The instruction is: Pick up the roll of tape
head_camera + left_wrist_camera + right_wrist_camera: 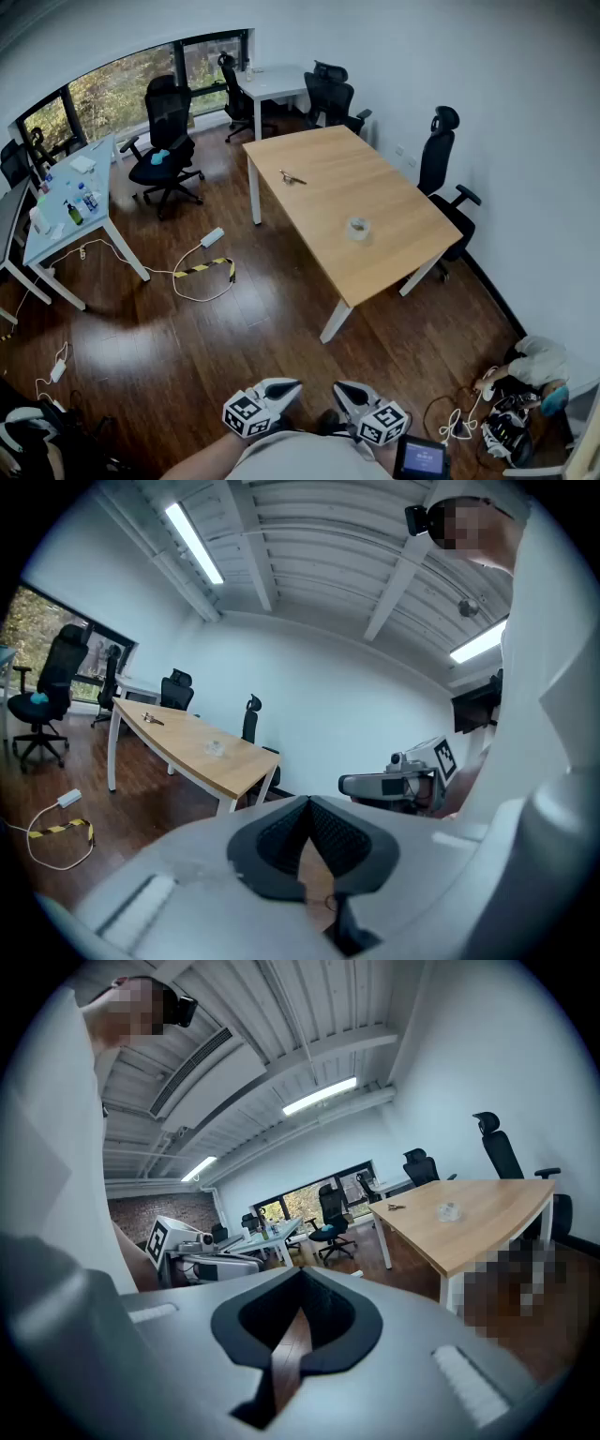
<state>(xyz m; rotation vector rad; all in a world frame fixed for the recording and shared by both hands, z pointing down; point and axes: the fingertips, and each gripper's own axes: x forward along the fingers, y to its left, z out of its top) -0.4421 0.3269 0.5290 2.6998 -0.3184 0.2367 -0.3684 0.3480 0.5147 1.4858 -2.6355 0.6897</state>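
Observation:
The roll of tape (358,228), small and pale, lies flat on the wooden table (375,253) near its near-right end. It also shows far off on that table in the left gripper view as the tape (216,748) and in the right gripper view as the tape (449,1210). My left gripper (287,385) and right gripper (341,389) are held close to the body at the bottom of the head view, well short of the table. Both are shut with nothing in them: the left gripper (307,800) and right gripper (301,1271) have their pads meeting at the tip.
A set of keys (292,177) lies on the table's far part. Black office chairs (441,169) stand around it. A white desk (70,220) with bottles is at the left. A cable with a yellow-black strip (208,269) lies on the wooden floor. A person (539,361) and gear sit by the right wall.

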